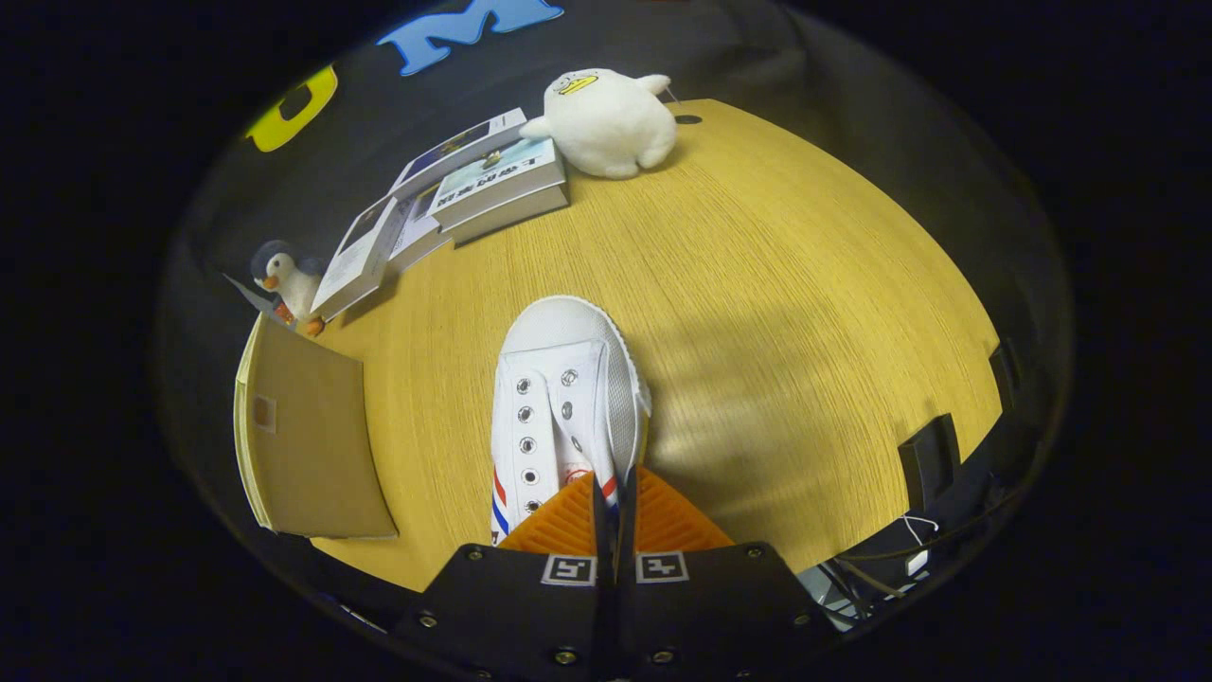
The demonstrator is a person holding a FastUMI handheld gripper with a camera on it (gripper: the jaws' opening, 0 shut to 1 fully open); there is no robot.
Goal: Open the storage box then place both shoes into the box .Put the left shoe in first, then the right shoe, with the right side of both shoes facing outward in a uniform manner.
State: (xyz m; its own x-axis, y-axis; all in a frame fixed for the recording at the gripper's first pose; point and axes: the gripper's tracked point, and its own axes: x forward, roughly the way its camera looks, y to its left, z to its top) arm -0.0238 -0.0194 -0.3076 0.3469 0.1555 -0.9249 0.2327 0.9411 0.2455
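The gripper (614, 493) is seen with its two fingers pressed nearly together, and the collar edge of a white canvas sneaker (559, 398) is pinched between them. The sneaker points away from the fingers, toe toward the far side of the wooden table (776, 313); red and blue stripes are seen on its side. To the left of the shoe, a brown cardboard flap of the storage box (308, 445) is visible. Beyond the shoe, some books (497, 185) are laid, with a white plush duck (606, 118) beside them and a small plush penguin (284, 279) near the box.
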